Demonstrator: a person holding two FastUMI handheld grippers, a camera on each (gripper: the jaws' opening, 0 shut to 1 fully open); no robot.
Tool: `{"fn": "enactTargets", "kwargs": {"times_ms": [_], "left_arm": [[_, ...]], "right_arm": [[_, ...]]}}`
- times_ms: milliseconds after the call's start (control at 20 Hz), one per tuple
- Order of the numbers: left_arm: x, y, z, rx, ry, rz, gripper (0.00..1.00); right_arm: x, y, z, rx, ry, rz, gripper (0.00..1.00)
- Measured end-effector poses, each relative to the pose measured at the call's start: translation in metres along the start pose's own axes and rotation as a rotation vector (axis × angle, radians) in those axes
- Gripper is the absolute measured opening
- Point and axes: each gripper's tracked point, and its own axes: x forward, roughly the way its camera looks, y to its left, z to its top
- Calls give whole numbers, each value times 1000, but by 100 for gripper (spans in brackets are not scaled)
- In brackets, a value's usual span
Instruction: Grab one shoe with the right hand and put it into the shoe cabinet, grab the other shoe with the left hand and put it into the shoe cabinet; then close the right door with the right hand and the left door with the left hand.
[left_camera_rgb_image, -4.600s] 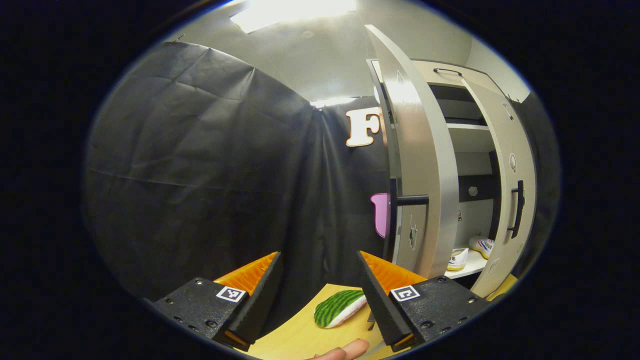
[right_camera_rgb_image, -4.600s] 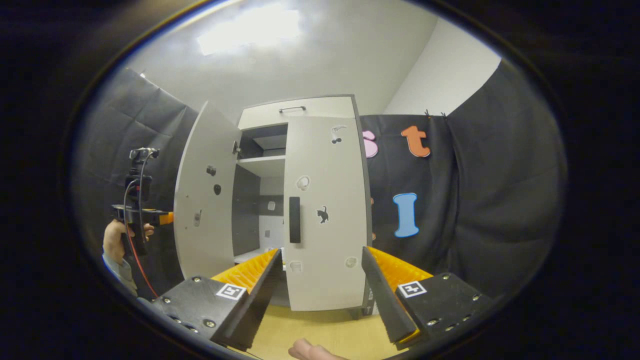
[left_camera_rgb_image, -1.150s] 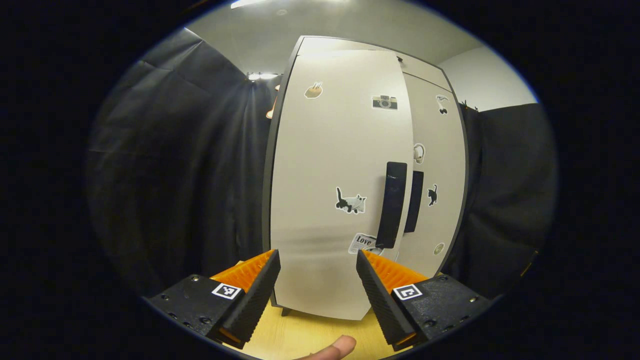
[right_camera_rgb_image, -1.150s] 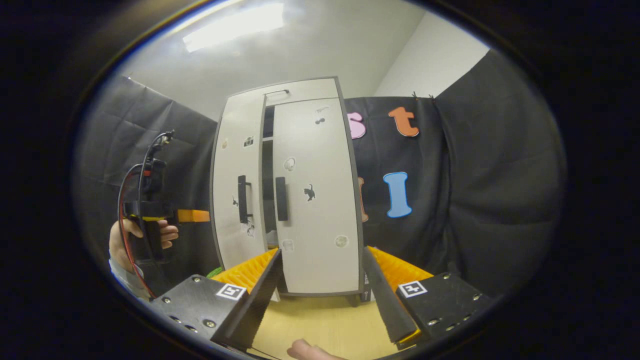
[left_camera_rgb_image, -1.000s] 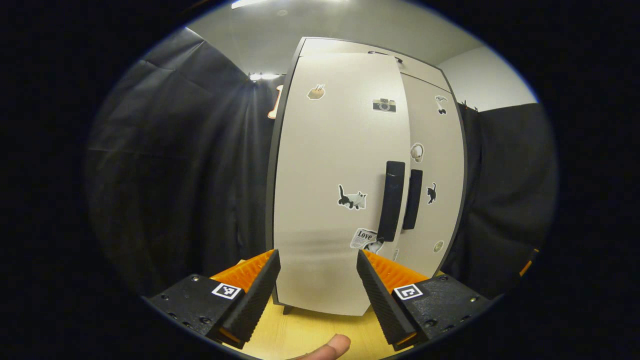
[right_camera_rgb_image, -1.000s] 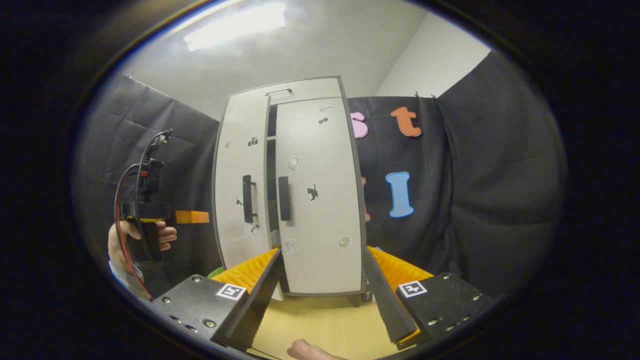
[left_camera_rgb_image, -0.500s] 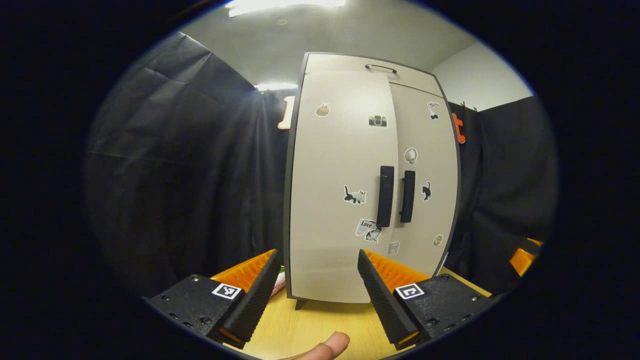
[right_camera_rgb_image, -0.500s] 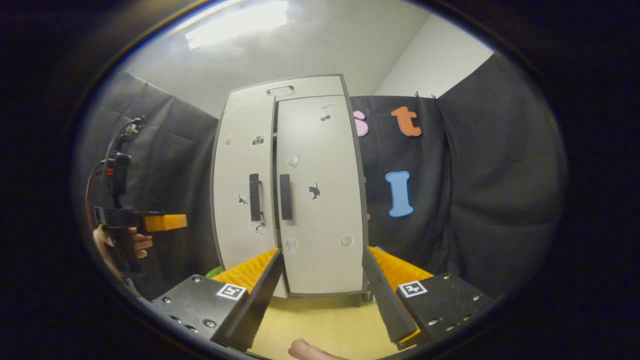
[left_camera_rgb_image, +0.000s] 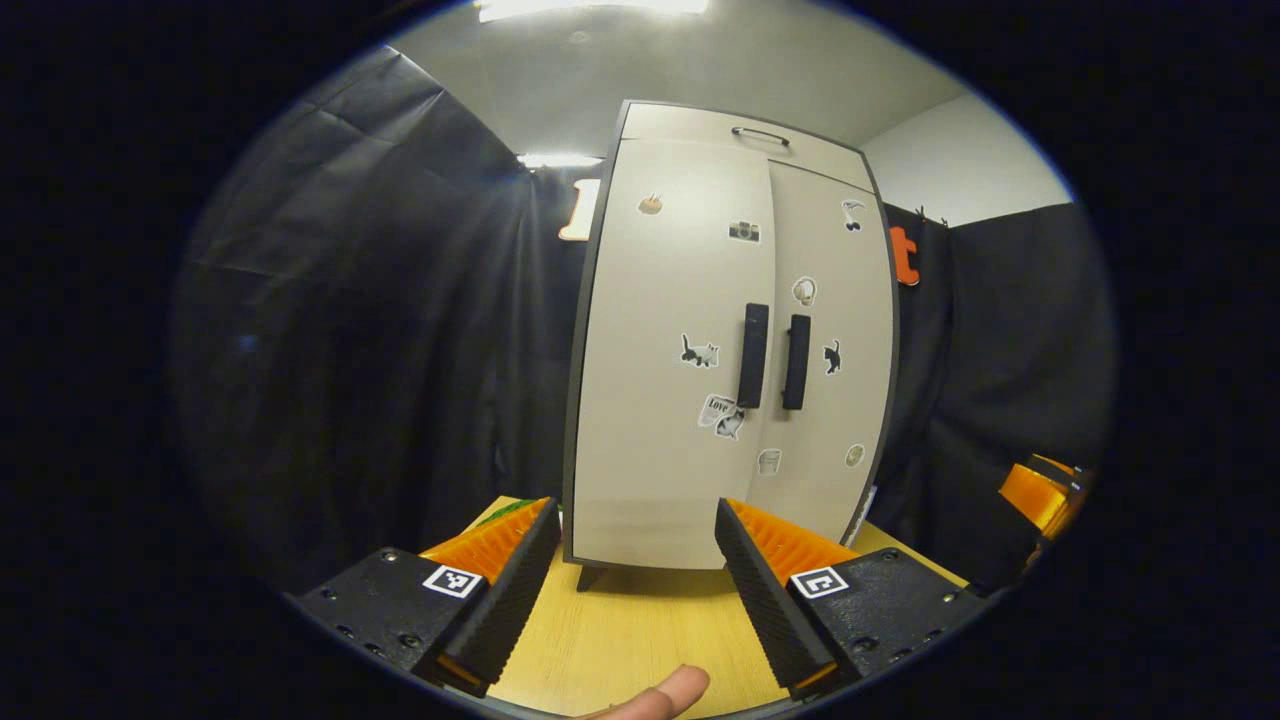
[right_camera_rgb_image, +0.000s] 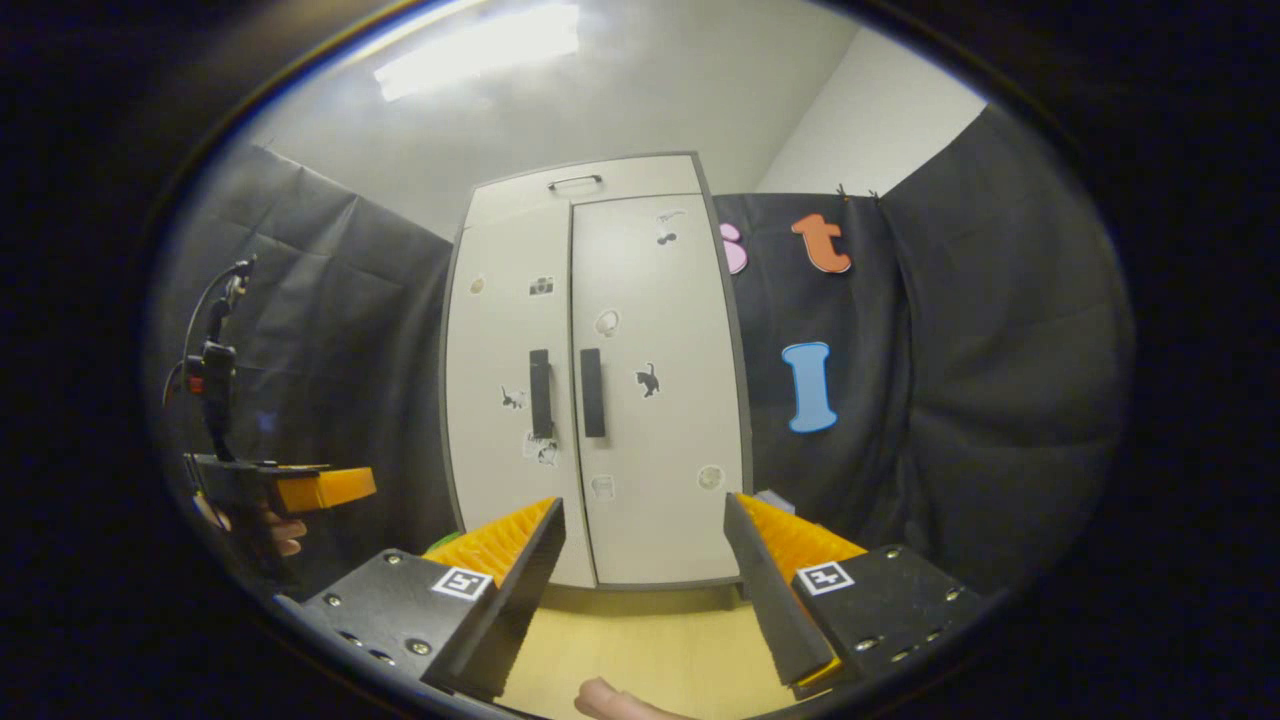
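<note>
The shoe cabinet is standing on the wooden surface with both doors shut. The left tongs and the right tongs are both staying apart, holding nothing, near it.

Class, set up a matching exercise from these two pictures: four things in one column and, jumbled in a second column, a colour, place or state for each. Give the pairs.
Things:
1. cabinet doors
2. door handles
3. table
4. left tongs

Descriptions:
A. pale wood, under the cabinet
B. open, holding nothing
C. both shut
D. black, upright, side by side

Pairs: 1-C, 2-D, 3-A, 4-B
</note>
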Motion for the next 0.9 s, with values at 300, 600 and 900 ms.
{"fn": "enactTargets", "kwargs": {"times_ms": [300,600,900], "left_arm": [[-4,-3,4,49,-33,-22,96],[-8,-5,13,76,-75,-44,96],[-11,-9,17,76,-92,-61,96]], "right_arm": [[-10,-1,-2,15,7,-13,92],[-18,1,0,0,-10,-8,92],[-21,-3,-1,3,-15,-12,95]]}}
